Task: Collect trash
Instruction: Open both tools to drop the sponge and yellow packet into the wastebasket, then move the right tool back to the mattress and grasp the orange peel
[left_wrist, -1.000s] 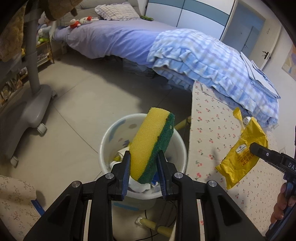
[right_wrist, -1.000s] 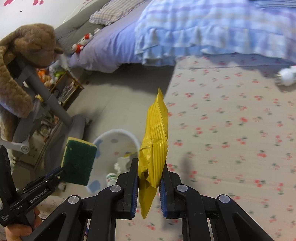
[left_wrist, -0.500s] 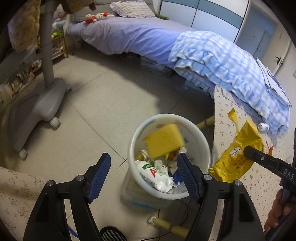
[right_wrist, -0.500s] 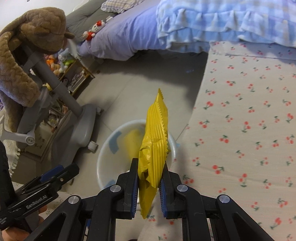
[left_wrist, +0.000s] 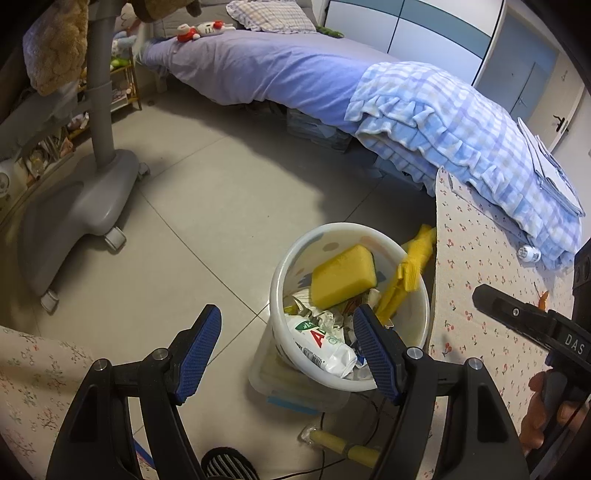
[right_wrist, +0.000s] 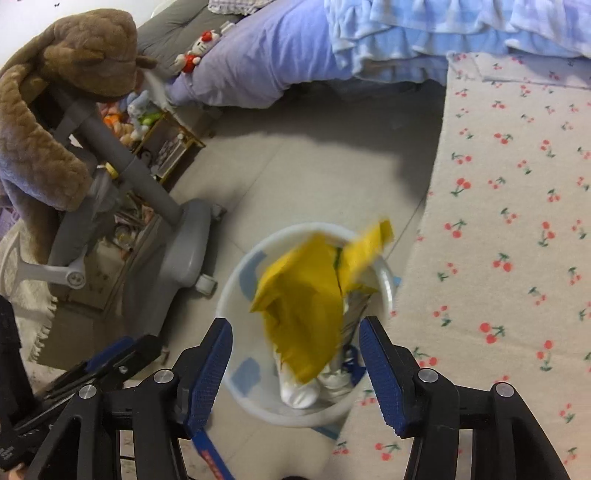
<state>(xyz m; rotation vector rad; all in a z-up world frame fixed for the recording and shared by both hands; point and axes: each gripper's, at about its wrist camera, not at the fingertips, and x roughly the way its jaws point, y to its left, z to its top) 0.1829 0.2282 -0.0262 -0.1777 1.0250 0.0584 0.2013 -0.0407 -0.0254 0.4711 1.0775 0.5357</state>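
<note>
Left gripper (left_wrist: 286, 350) jaws apart, nothing between them, hanging above and a little to the near-left of the white trash bin (left_wrist: 291, 258). Yellow sponge (left_wrist: 343, 277) lies in the bin on top of crumpled wrappers and a white tube (left_wrist: 325, 347), yellow face up. Right gripper (right_wrist: 295, 365) jaws have just been opening and now stand apart; the yellow plastic packet (right_wrist: 306, 295) is free of the pads, blurred, over the bin mouth (right_wrist: 236, 280), partly inside the rim. From the left wrist view the same packet (left_wrist: 406, 273) shows at the far-right rim of the bin, one end poking up past the edge. Cannot tell whether it has settled on the other trash. Bin sits on the tiled floor (left_wrist: 207, 206) just beside the edge of the worktop (left_wrist: 480, 266) with the cherry-print cloth. A small white bottle (left_wrist: 529, 254) lies on that worktop near the folded blue checked blanket (left_wrist: 443, 122). Right gripper's black finger (left_wrist: 517, 314) reaches in over the worktop in the left view, with a person's hand (left_wrist: 546, 413) on its handle. Grey wheeled chair base (left_wrist: 81, 206) stands on the floor well apart from the bin.
</note>
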